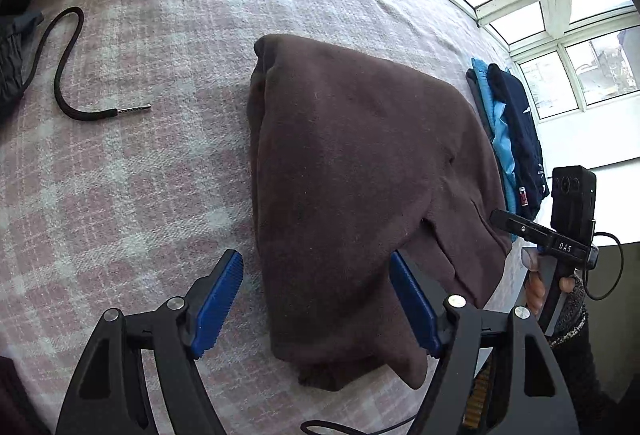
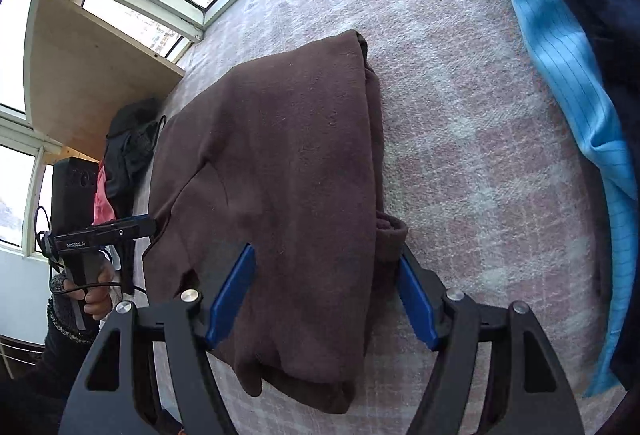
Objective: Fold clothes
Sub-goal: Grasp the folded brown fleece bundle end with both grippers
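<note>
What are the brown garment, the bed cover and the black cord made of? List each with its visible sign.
Brown garment: likely fleece or brushed knit; matte, fuzzy nap, thick soft folds.
Bed cover: seemingly woven wool or cotton blanket; pink and grey plaid, coarse nubby texture.
Black cord: apparently braided textile, matte, ending in a shiny tip that looks like metal.

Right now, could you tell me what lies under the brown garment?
The folded brown garment rests on the pink plaid blanket. Whatever lies beneath its folds is covered and cannot be seen.
</note>
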### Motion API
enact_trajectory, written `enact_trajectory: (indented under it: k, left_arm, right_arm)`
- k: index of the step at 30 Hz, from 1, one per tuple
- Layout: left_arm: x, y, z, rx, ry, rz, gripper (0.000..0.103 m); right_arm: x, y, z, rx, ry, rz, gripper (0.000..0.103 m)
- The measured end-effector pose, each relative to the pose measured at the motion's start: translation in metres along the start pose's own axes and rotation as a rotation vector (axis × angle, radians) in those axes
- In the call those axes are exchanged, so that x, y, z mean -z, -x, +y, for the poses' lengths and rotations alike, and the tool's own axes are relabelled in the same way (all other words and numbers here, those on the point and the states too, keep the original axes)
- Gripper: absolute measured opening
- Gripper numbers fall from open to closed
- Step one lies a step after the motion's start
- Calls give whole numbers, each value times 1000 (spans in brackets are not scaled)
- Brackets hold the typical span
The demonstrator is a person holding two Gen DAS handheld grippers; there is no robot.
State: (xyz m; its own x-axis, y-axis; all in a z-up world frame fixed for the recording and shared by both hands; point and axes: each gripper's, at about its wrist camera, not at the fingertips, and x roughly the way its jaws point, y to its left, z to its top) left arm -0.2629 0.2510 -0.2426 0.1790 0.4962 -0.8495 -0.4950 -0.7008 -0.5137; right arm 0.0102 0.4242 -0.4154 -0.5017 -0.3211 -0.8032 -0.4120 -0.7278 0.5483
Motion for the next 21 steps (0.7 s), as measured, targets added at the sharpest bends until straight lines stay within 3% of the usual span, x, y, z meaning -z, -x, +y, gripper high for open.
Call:
enact_trajectory:
  k: [2,10,13,15,21]
  left_arm:
    - [0,-5,-5,15,-14,17,74]
    - [2,-12,-22,-17,-79,33,75]
    - [4,-13,-28,-37,-113,33,74]
    - [6,-13,-29,-47,-133,24,71]
    - [7,-9,-31,-49,-135,-5,57]
  right_arm:
    - [0,-2,3,-12,20,-2,86]
    - [3,-7,17,11,114,19,83]
    - [5,-6,19,24,154,19,66]
    - [5,-5,21,0,143,17,45]
    - [5,-1,27,-71,110,12,39]
